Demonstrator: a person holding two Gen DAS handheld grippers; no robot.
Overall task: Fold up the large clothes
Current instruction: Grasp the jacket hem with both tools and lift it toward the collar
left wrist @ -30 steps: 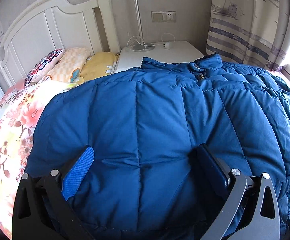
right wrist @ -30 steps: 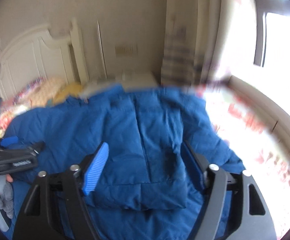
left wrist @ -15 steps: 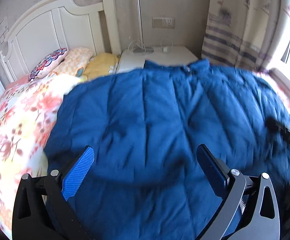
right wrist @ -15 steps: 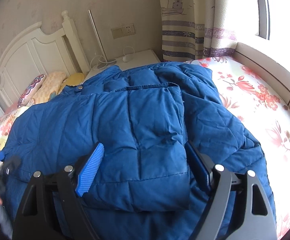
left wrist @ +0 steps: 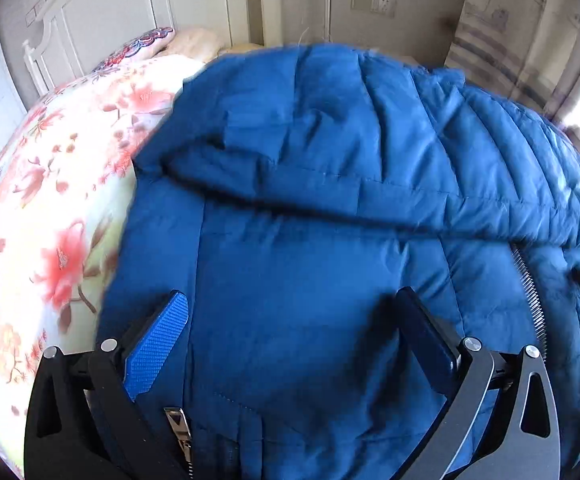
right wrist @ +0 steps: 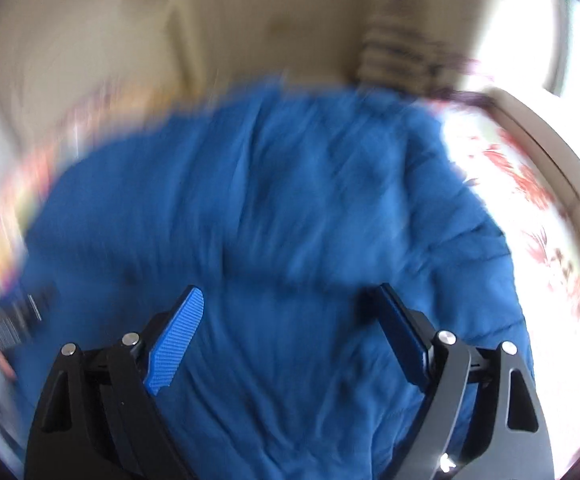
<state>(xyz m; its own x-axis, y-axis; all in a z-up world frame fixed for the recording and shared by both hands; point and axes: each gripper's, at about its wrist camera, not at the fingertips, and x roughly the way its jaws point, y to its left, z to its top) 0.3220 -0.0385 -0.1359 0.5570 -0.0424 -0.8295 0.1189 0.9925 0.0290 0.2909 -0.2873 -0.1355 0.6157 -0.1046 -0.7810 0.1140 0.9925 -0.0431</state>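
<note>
The whole right wrist view is smeared by motion blur: the blue puffer jacket [right wrist: 282,208] shows no seams or quilting there, and the floral bedsheet [right wrist: 537,200] at its right washes out into glare. A dark object at that view's left edge [right wrist: 14,320] is too blurred to identify. In the left wrist view, the jacket [left wrist: 329,184] hides most of the bedside table behind it, and its lower hem runs off the bottom edge. The zipper teeth [left wrist: 529,292] vanish behind the left gripper's [left wrist: 293,328] right finger. The pillows [left wrist: 158,38] are partly covered by the jacket's top edge.
</note>
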